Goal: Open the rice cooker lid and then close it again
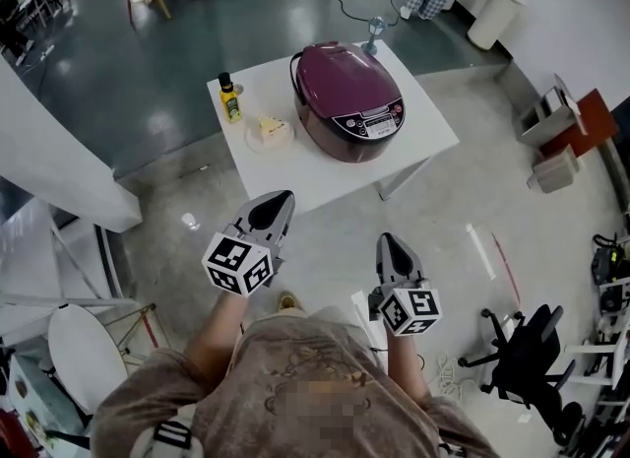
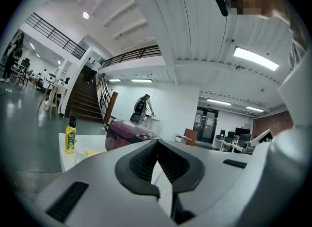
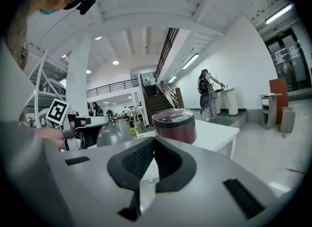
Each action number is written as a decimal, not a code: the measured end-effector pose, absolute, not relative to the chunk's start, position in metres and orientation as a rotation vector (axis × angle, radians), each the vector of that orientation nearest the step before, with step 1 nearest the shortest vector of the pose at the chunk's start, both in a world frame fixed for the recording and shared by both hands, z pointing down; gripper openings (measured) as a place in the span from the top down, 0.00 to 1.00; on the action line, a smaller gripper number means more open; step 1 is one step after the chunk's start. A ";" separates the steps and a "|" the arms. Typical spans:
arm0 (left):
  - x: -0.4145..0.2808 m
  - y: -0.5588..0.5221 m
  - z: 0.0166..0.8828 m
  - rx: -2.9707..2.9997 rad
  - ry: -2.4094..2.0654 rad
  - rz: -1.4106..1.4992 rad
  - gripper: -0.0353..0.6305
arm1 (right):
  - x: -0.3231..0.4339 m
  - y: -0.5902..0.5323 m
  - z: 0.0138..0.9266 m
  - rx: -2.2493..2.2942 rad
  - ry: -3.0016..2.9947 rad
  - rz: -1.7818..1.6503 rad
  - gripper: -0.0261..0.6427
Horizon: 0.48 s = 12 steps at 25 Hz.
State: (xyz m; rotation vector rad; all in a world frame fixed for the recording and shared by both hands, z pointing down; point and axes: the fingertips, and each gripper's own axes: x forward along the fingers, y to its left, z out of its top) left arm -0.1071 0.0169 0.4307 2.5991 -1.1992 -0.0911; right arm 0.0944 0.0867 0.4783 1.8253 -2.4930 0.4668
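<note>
Nearest, the left claw [image 1: 280, 197] and the right claw [image 1: 386, 240] are held out side by side, short of the white square worktop [image 1: 325, 178]. Each is pressed fully together with nothing between its jaws. On the worktop sits the round purple rice cooker [image 1: 346, 99], its domed lid [image 1: 340, 77] down and its control panel facing the person. Just left of the cooker lies a small white plate with a yellow morsel [image 1: 271, 131]. Slightly farther back stands a yellow bottle with a black cap [image 1: 229, 99].
</note>
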 end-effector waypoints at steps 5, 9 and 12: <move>-0.099 0.001 0.432 2.607 -1.170 -0.088 0.91 | 0.102 0.072 0.477 1.853 -2.476 0.466 0.96; -0.097 -0.014 0.432 2.602 -1.160 -0.095 0.92 | 0.104 0.057 0.477 1.863 -2.475 0.471 0.96; -0.096 -0.030 0.430 2.611 -1.166 -0.109 0.92 | 0.105 0.041 0.477 1.857 -2.482 0.461 0.96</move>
